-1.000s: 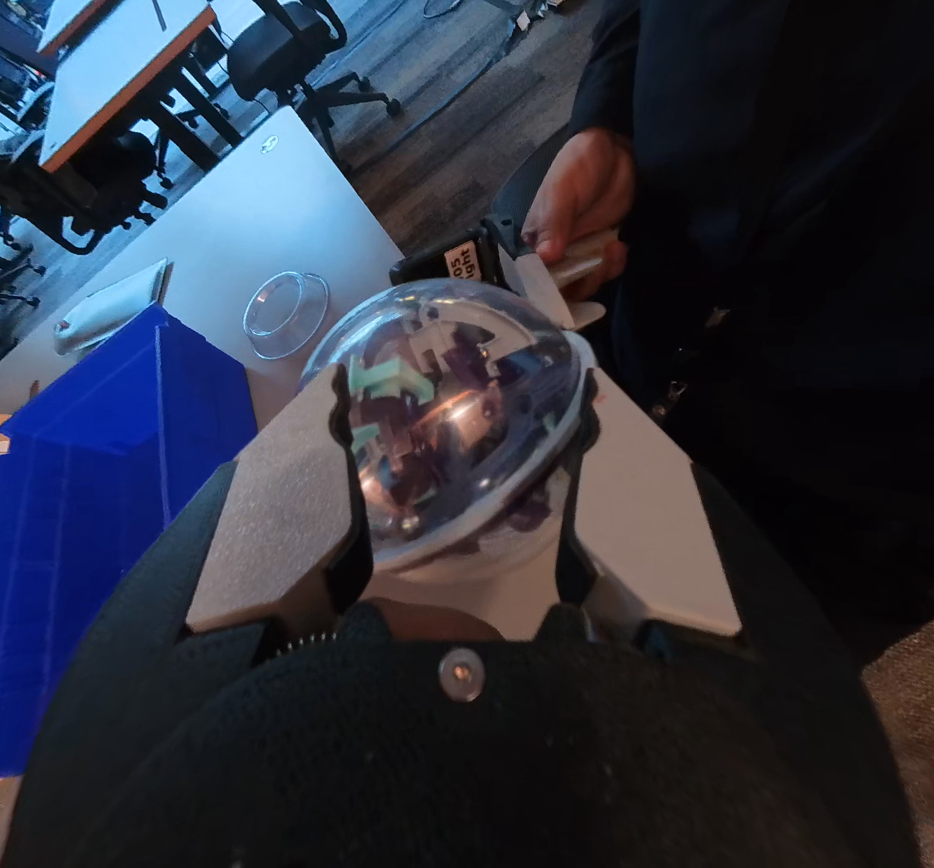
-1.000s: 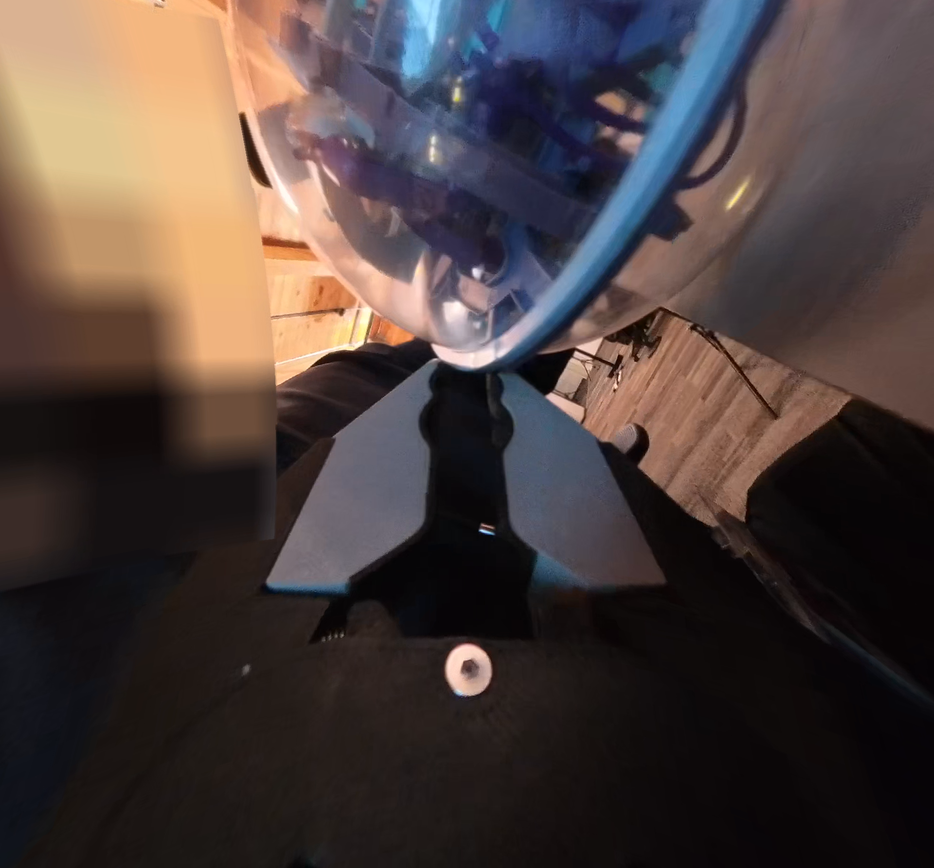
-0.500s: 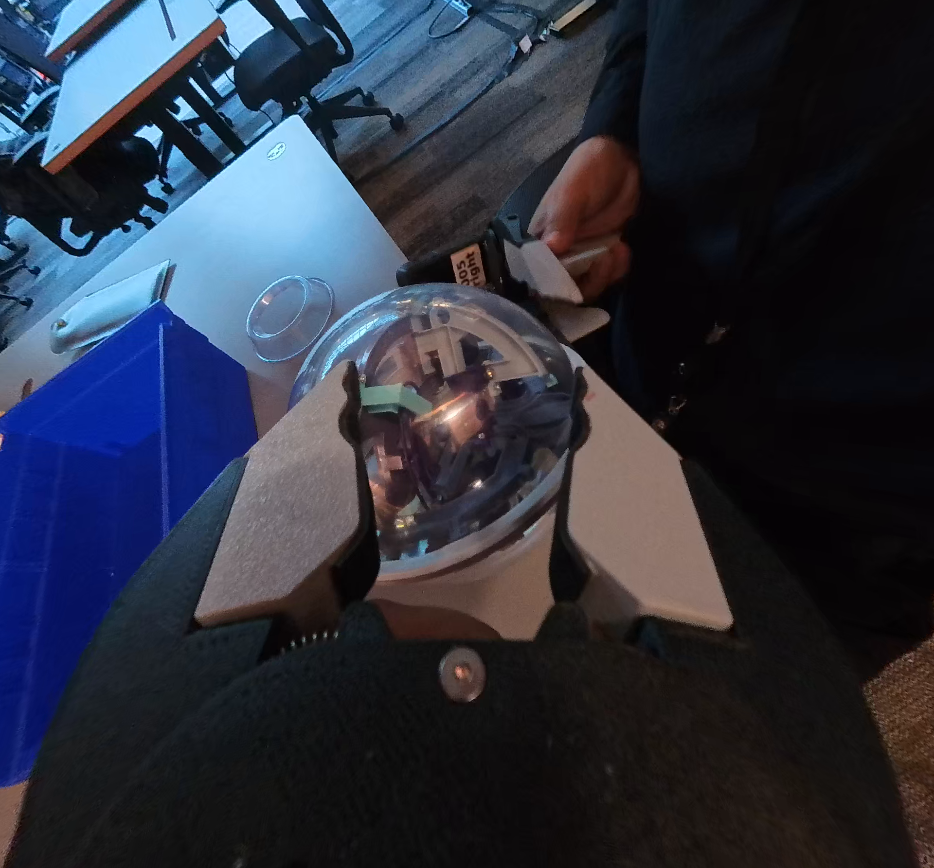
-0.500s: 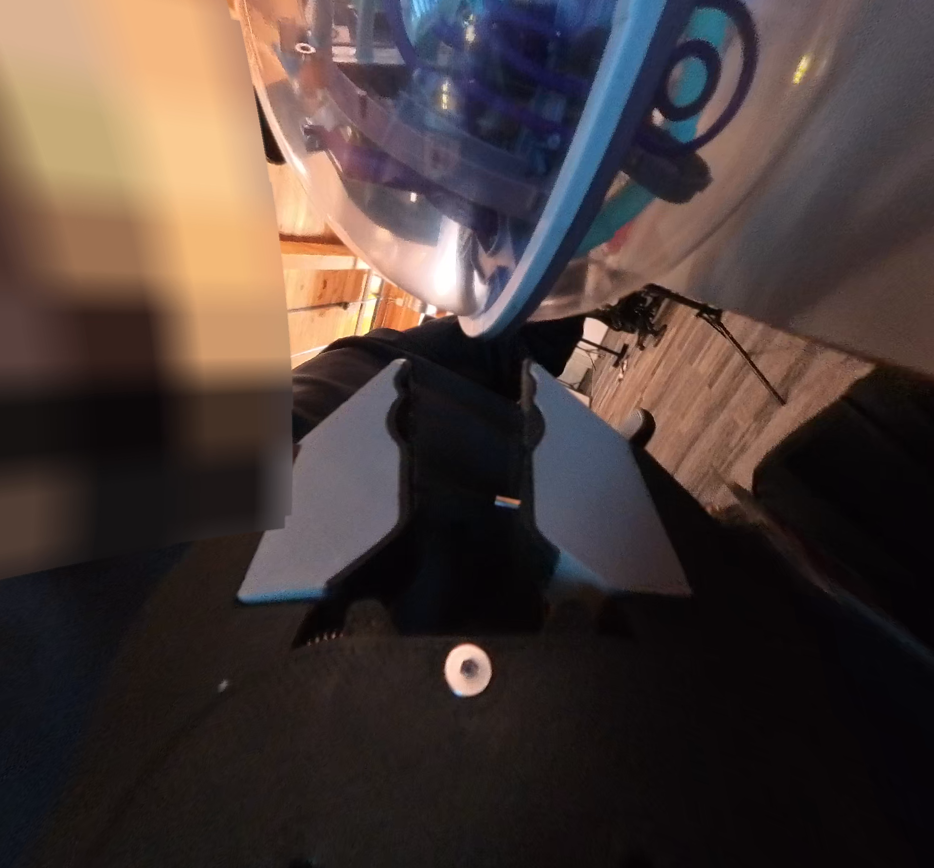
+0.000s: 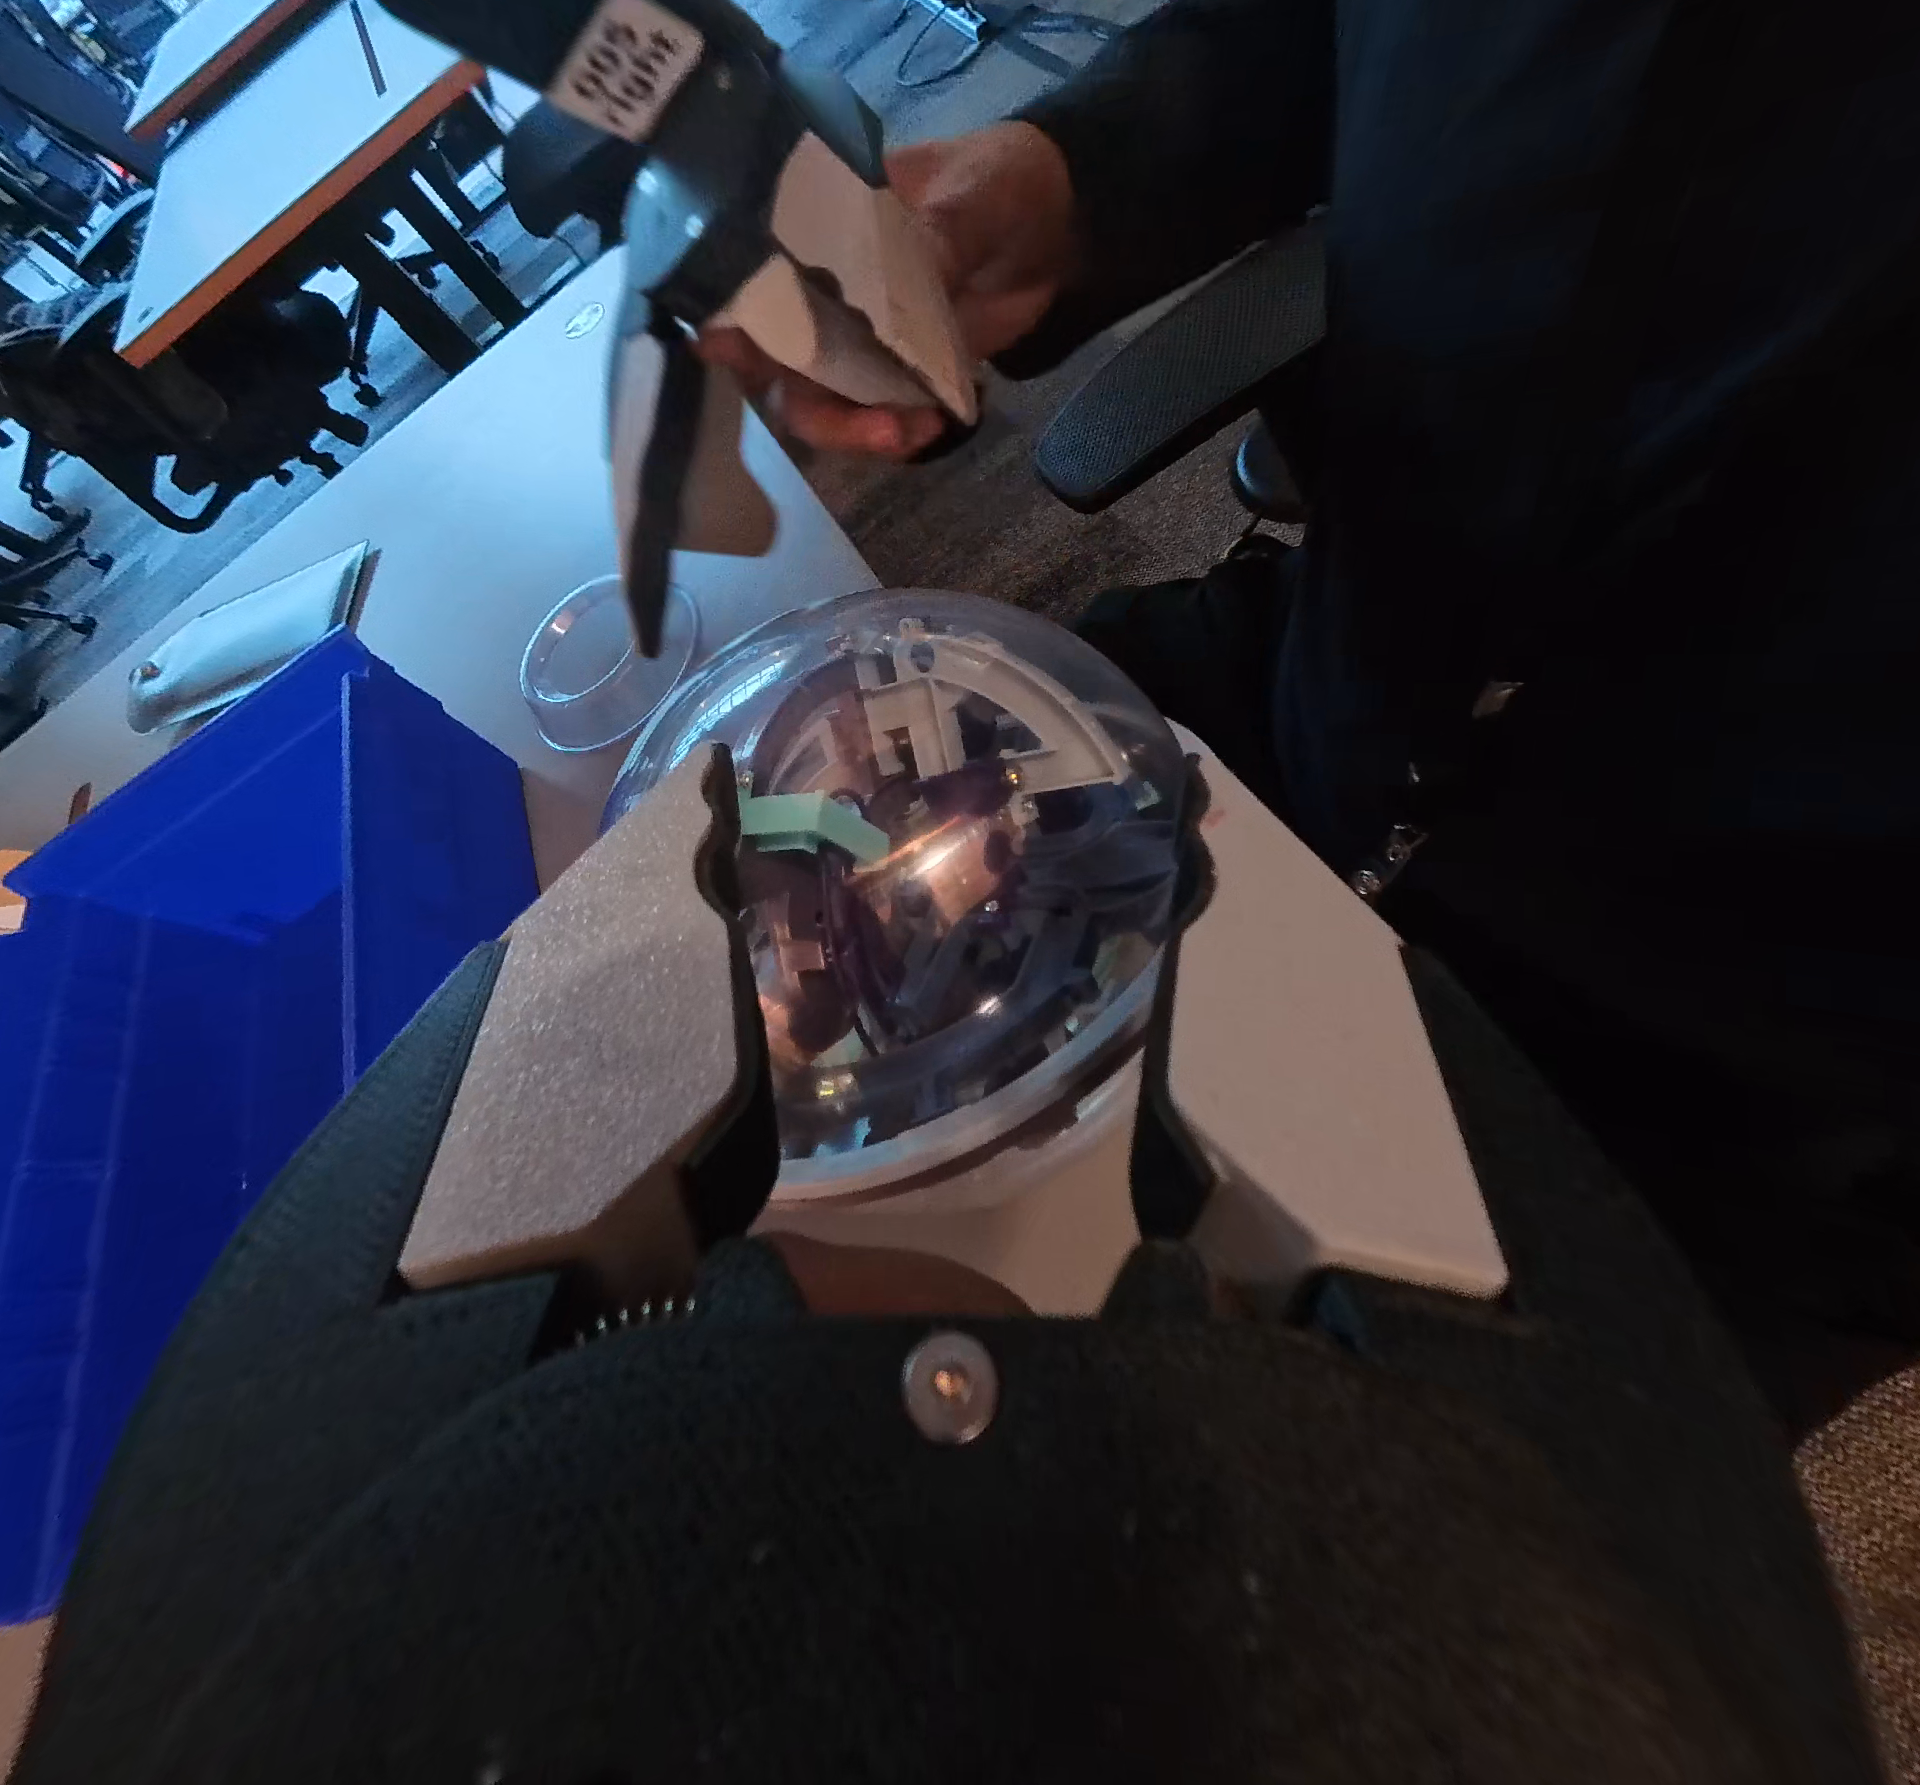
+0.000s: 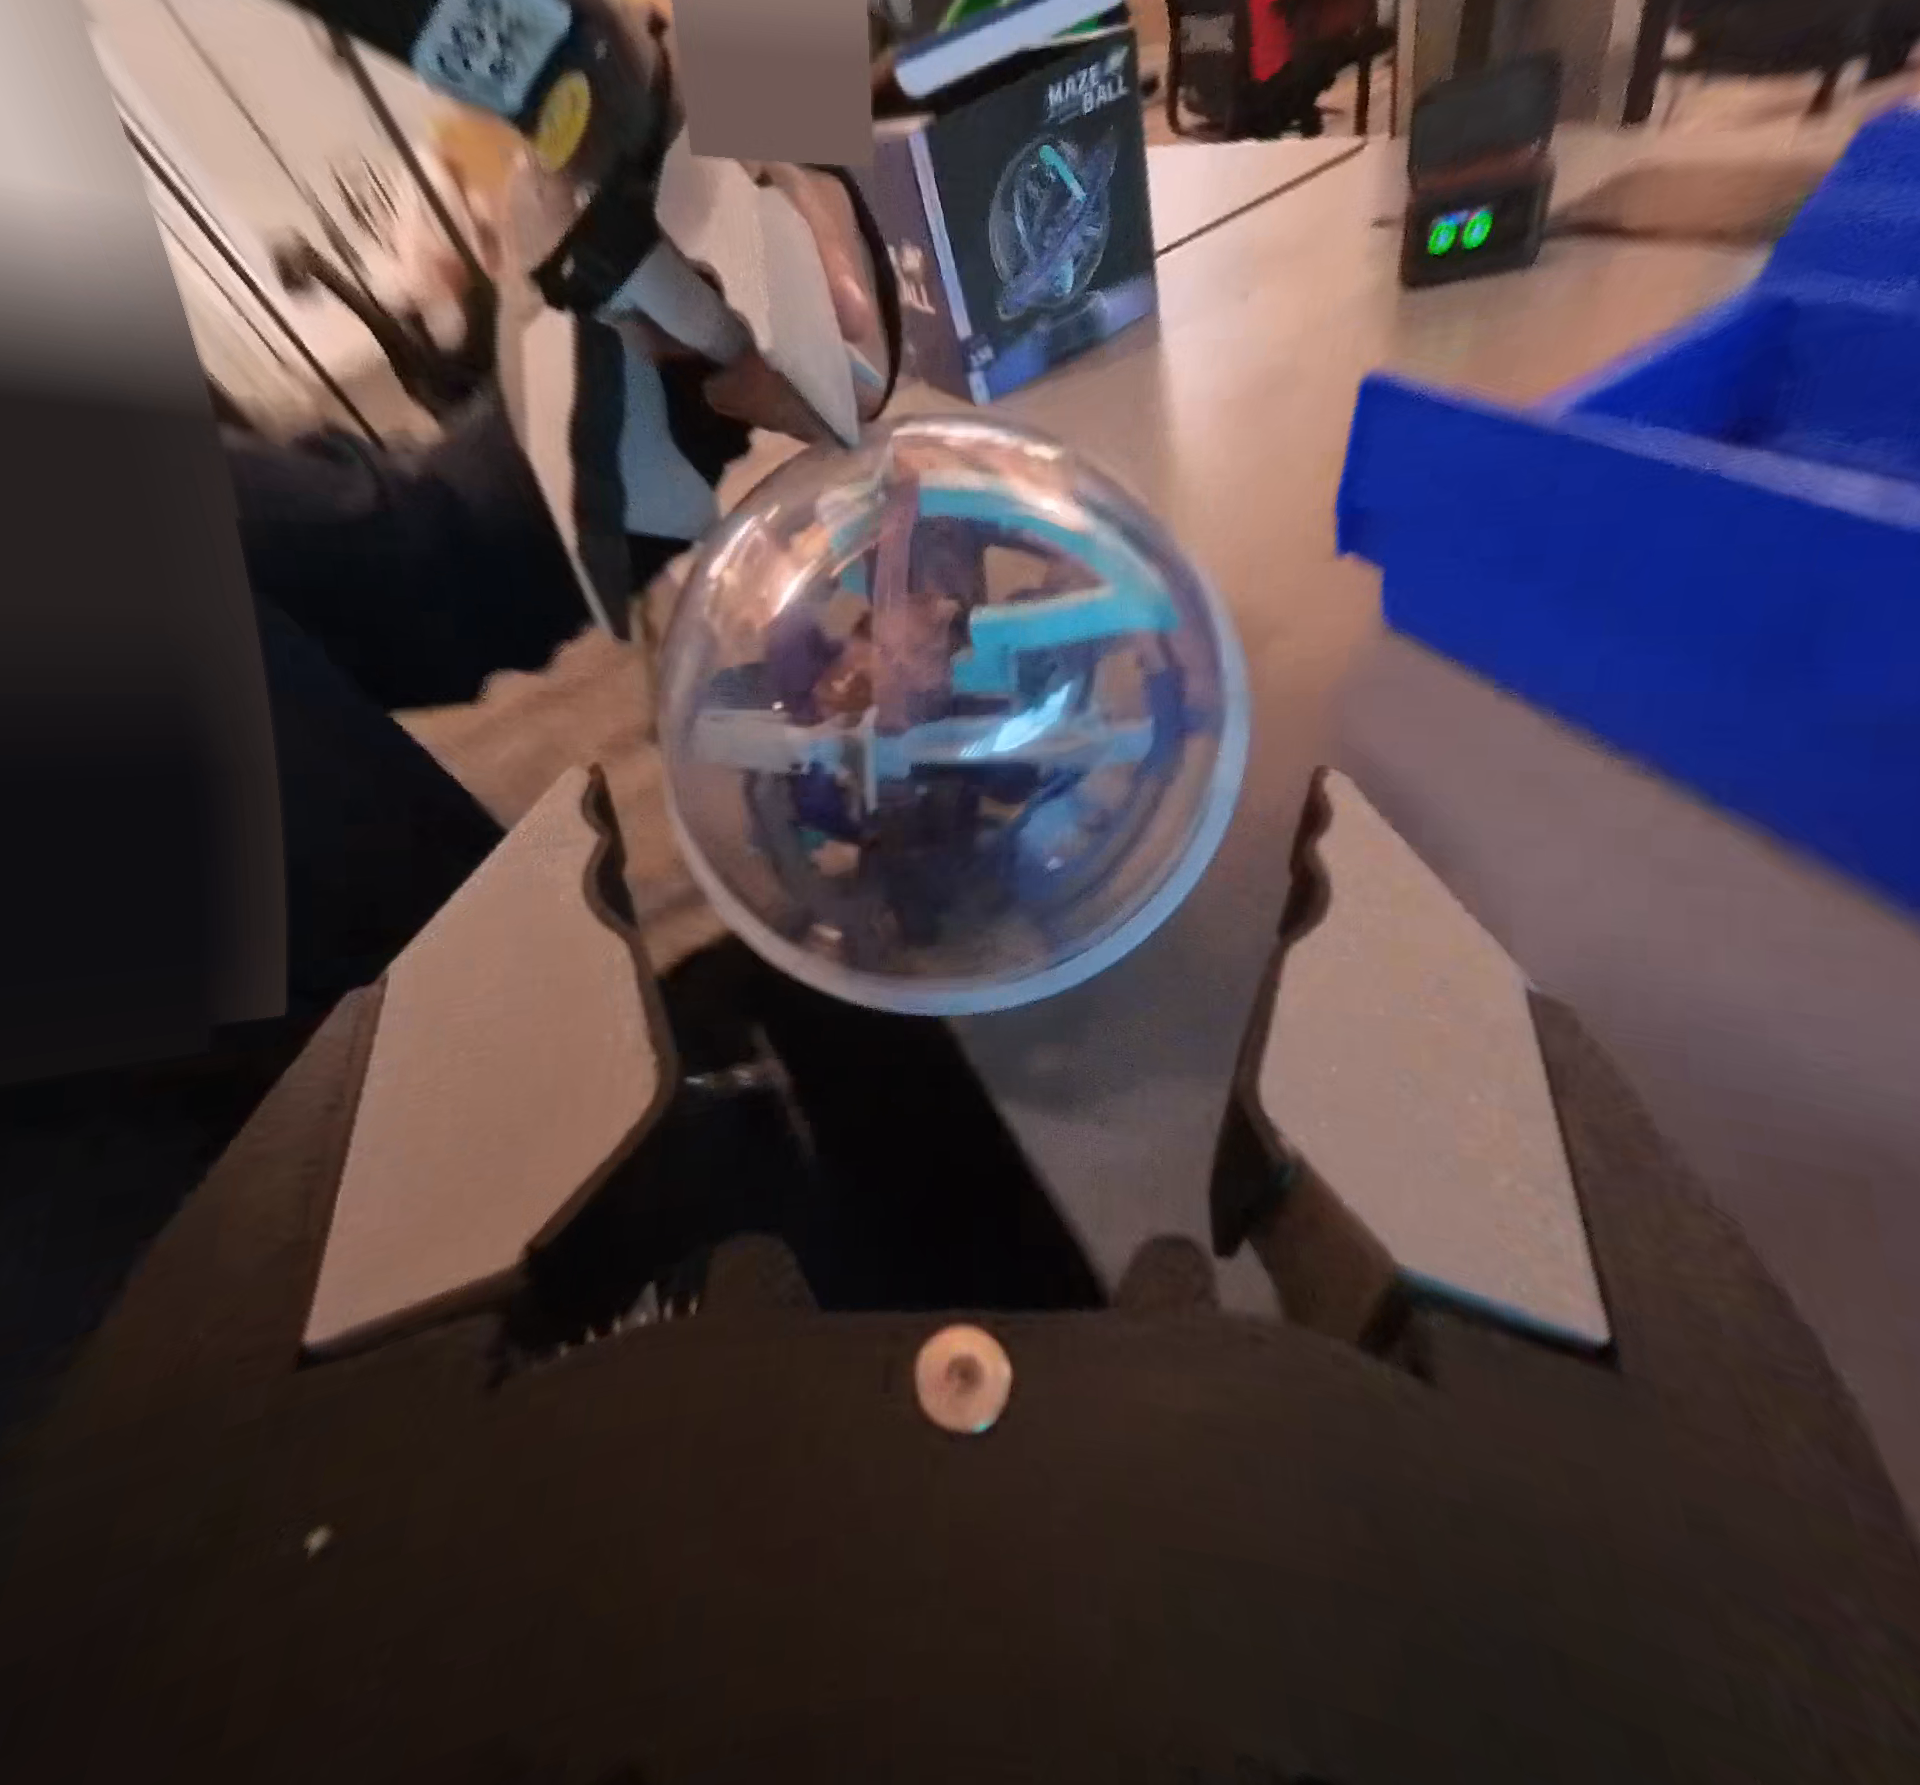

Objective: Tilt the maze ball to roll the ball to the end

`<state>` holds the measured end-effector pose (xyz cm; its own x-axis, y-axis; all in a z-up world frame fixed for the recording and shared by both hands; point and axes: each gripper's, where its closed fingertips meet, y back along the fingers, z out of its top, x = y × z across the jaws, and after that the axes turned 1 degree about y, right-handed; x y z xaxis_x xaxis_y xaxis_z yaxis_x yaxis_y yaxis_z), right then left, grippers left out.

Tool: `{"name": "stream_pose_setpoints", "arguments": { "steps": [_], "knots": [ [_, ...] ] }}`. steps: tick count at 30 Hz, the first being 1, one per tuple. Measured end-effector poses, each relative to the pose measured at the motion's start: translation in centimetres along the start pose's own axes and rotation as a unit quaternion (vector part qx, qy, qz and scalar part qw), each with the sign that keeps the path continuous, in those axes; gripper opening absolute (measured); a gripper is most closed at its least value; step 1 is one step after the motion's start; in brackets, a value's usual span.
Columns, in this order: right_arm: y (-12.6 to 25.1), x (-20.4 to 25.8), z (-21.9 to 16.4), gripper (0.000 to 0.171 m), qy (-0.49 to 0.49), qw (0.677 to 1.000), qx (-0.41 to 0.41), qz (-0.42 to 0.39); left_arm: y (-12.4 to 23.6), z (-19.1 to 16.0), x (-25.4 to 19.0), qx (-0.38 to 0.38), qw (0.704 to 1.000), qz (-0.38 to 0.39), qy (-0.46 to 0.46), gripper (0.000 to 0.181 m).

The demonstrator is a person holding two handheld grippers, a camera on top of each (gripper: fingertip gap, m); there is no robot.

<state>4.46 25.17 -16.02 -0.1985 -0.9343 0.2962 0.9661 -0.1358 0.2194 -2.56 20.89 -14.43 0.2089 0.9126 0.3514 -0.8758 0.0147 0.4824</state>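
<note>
The maze ball point(image 5: 956, 904) is a clear sphere with teal, purple and grey tracks inside. My left gripper point(image 5: 956, 769) is shut on the maze ball and holds it above the white table's point(image 5: 436, 509) corner. My right gripper point(image 6: 956, 779) is open and empty, a short way back from the ball point(image 6: 951, 717). In the left wrist view the right gripper point(image 5: 810, 530) hangs above and beyond the ball, jaws wide apart. In the right wrist view the left gripper point(image 6: 738, 530) grips the ball's far left side. I cannot make out the small ball inside.
A blue bin point(image 5: 208, 1008) stands left of the ball, and shows at right in the right wrist view point(image 6: 1662, 540). A clear plastic ring stand point(image 5: 613, 665) sits on the table. A dark maze ball box point(image 6: 1029, 229) and a black device with green lights point(image 6: 1475, 208) stand farther back. A person in dark clothing point(image 5: 1558, 488) is close by.
My right gripper has opened, come off the ball's rim and swung up and back to face the ball. My left gripper has kept hold; the ball has turned a little.
</note>
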Motion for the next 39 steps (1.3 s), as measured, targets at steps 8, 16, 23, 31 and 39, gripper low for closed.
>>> {"name": "stream_pose_setpoints", "arguments": {
  "steps": [8,16,23,31,39],
  "knots": [
    [-5.1,1.6,2.2,0.126,0.24,0.96,0.144,0.002,-0.3,0.1,0.3,-0.004,1.0,0.001,0.004,0.083],
    [-7.3,1.4,-1.4,0.144,0.335,0.899,0.281,0.012,-0.6,0.3,0.3,-0.011,1.0,-0.005,0.001,0.083],
    [-7.3,0.5,-2.6,0.154,0.361,0.876,0.319,-0.002,-0.2,0.9,1.4,-0.042,0.997,0.054,0.032,0.085],
    [-7.7,0.6,-2.4,0.154,0.357,0.882,0.308,0.0,3.9,-4.0,4.3,-0.104,0.867,0.265,0.409,0.098],
    [-8.1,0.8,-2.3,0.155,0.355,0.888,0.294,0.009,0.9,-5.5,1.8,-0.139,0.837,0.213,0.485,0.12]
  ]
}}
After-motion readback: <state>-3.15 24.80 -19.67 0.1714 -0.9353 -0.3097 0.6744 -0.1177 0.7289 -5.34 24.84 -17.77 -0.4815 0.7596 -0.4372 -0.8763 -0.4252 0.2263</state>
